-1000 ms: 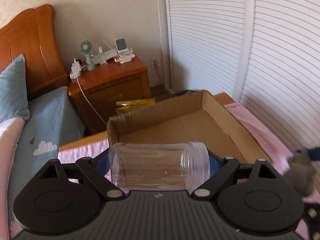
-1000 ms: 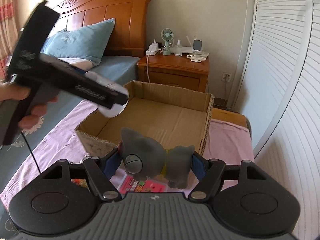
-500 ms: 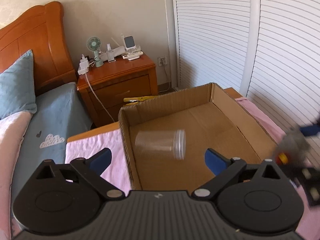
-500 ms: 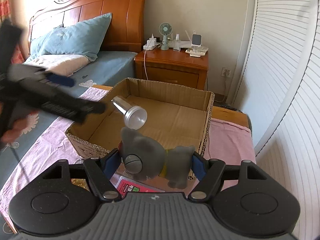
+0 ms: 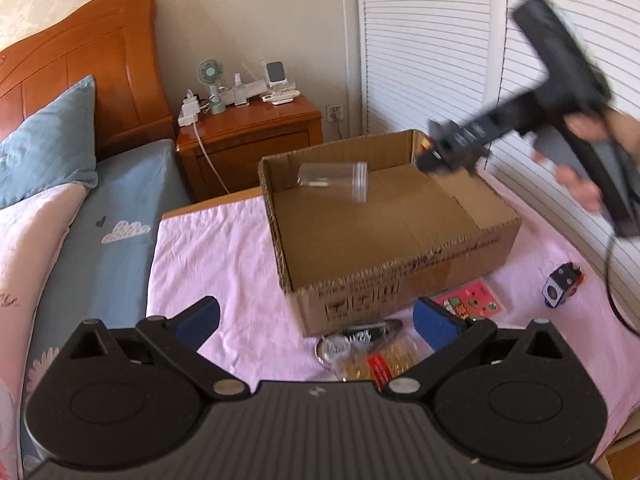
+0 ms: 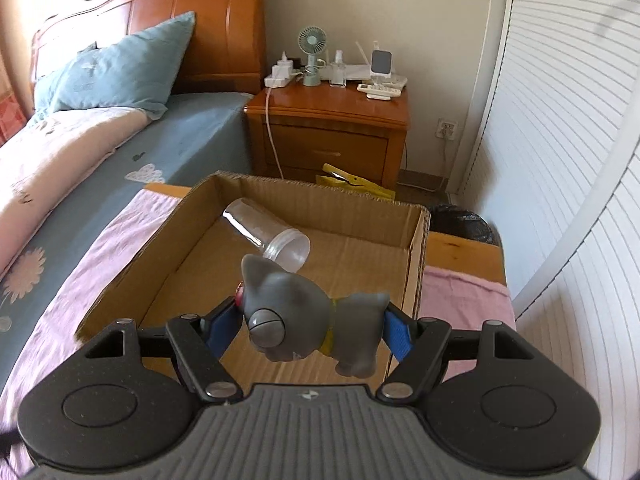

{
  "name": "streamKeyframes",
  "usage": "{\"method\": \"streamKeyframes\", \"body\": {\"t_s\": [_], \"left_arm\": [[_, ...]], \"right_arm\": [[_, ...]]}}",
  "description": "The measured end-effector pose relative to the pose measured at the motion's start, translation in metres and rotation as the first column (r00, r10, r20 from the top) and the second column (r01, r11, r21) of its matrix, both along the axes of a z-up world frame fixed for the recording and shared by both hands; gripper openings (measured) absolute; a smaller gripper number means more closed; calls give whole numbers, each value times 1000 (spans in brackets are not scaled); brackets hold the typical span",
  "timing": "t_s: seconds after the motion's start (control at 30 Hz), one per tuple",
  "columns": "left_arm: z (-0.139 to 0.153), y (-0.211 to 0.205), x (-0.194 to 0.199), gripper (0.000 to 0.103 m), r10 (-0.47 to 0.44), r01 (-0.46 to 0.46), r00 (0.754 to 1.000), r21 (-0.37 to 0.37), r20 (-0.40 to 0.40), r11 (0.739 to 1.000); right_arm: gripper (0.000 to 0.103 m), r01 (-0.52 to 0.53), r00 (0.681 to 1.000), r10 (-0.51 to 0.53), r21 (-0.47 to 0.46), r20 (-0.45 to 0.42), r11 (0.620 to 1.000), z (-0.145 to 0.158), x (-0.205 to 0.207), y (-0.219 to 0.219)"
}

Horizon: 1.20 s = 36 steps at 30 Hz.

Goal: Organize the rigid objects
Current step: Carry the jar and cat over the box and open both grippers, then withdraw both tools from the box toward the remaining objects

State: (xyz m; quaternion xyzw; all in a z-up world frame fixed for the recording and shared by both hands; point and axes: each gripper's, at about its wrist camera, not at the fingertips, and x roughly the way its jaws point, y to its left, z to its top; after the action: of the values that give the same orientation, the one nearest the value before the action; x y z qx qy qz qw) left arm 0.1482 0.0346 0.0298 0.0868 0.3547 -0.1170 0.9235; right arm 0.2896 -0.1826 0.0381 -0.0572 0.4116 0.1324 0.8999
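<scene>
The left gripper is spread wide with nothing between its 2 blue pads, short of the cardboard box. The right gripper is clamped on a grey cat figure, held over the box's near side. A clear jar is seen on its side toward the box's far left corner. Small items, seemingly a snack packet, are scattered on the pink sheet in front of the box.

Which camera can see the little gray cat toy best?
The right wrist view: the gray cat toy sits close up and sharp, gripped by the right tool above the cardboard box. In the left wrist view it is only a dark blur at that tool's tip.
</scene>
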Motion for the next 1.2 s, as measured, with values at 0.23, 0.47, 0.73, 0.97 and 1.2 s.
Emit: {"method": "streamKeyframes", "body": {"t_s": [0.23,0.47,0.73,0.97,1.2], "left_arm": [[-11,4,-9,102,22,-22,999,10,-23,1000],[-12,5,-18,102,16,-16,999,-4,-32,1000],[-13,2,-32,102,42,-42,999,-14,-28,999],[-19,-2,-42,102,54,-56,997,-48,-51,997],[-27,-11,-53,102,53,-57,996,-54,-77,997]], "right_arm": [[103,13,999,-12,-45,33,999,2,22,6],[103,20,999,-18,-51,39,998,10,-16,-5],[103,89,996,-87,-84,21,992,0,-53,-37],[103,196,978,-202,-107,-48,975,-39,-79,-80],[103,250,963,-258,-98,-84,963,-65,-102,-103]]}}
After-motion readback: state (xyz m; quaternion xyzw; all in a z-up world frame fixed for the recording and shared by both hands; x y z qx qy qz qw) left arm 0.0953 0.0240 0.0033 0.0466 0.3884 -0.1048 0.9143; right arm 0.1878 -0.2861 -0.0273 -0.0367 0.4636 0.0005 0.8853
